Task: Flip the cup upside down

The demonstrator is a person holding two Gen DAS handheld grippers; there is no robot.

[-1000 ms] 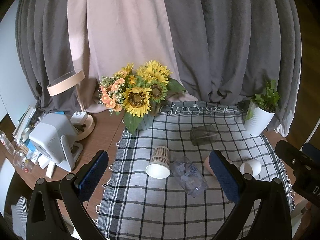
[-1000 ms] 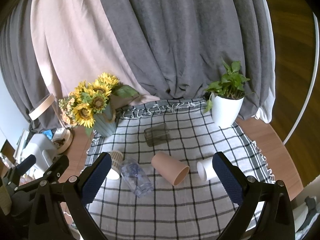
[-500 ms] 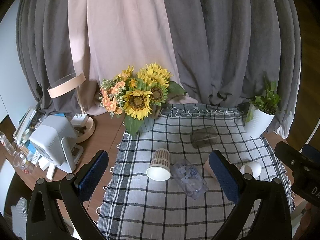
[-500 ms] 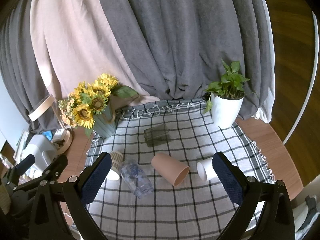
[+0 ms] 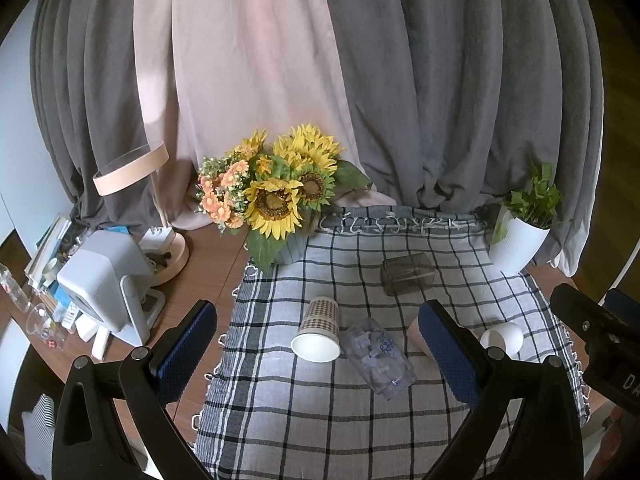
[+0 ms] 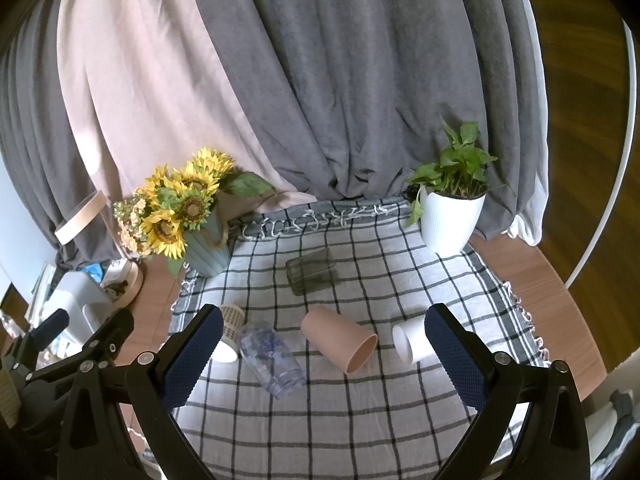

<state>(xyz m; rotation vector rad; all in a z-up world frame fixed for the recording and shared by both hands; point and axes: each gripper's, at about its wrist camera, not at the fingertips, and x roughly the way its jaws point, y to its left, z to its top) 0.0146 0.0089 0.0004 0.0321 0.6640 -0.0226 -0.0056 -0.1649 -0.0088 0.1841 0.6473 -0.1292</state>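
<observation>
Left wrist view shows the left gripper with its fingers spread wide and holding nothing; between the fingers, ahead of them, a checked paper cup lies on its side on the plaid cloth, its white mouth toward the camera; just beside it, toward the right finger, lies a clear glass with blue print, also on its side; the right finger hides most of a pink cup, only a small edge shows; past that finger a white cup lies on the cloth, partly hidden too; further ahead a dark glass lies on its side.

In the right wrist view the right gripper is likewise wide open and empty; the pink cup lies between its fingers, mouth toward the right finger; the white cup is half covered by the right finger; the left finger covers part of the checked paper cup; which cup is meant by the task I cannot tell; bare wood of the tabletop shows beyond the cloth.
</observation>
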